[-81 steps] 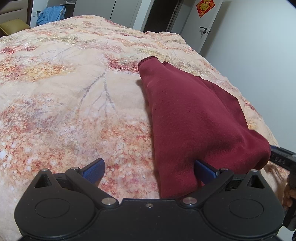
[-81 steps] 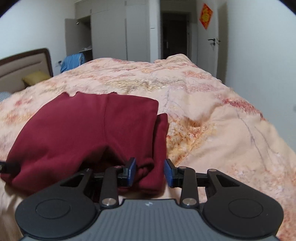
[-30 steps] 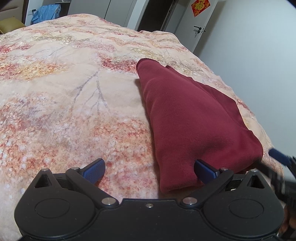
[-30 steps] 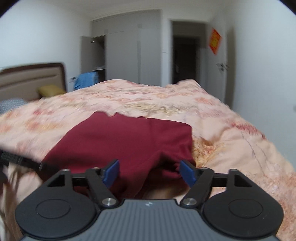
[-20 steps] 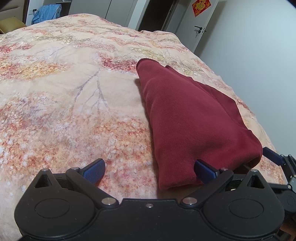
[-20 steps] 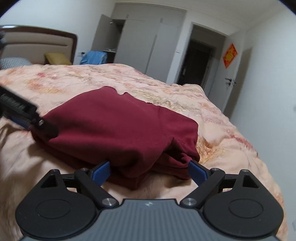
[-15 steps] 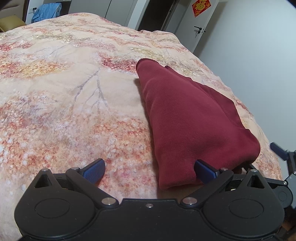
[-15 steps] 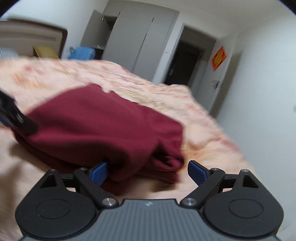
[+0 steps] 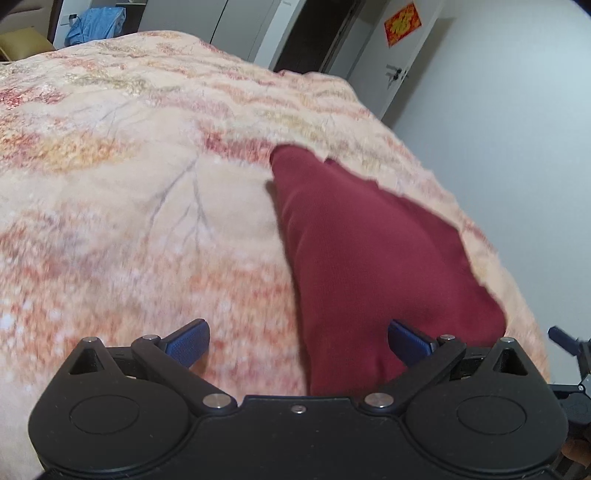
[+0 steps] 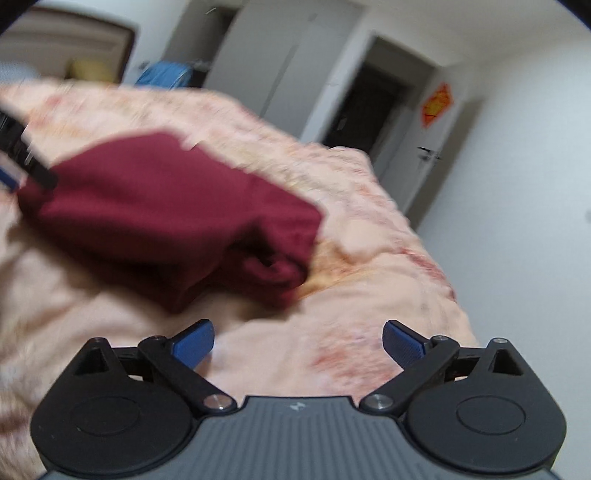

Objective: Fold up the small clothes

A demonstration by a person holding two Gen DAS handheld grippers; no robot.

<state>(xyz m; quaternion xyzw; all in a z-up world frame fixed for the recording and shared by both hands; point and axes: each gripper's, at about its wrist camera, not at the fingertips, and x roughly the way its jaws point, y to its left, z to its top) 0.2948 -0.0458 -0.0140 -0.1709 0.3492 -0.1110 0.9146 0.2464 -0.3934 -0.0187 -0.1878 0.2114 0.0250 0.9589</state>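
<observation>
A folded dark red garment [image 9: 373,258] lies on the floral bedspread [image 9: 129,206]. My left gripper [image 9: 297,341] is open and empty, with the garment's near corner between its blue fingertips [image 9: 408,338]. In the right wrist view the garment [image 10: 166,218] lies ahead and to the left. My right gripper [image 10: 297,341] is open and empty over bare bedspread [image 10: 332,332], clear of the cloth. The left gripper's tip [image 10: 14,155] shows at the left edge of the right wrist view. The right gripper's tip [image 9: 565,339] shows at the right edge of the left wrist view.
The bed's right edge [image 9: 517,258] drops off beside a white wall. A door with a red decoration [image 9: 402,24] and a dark doorway [image 9: 310,33] stand beyond the bed's far end. Blue clothing [image 9: 96,27] and a headboard [image 10: 66,48] are at the far left.
My right gripper let go of the garment, opened wide and pulled back and to the right. My left gripper stayed open and drew back slightly. The garment lies released on the bed.
</observation>
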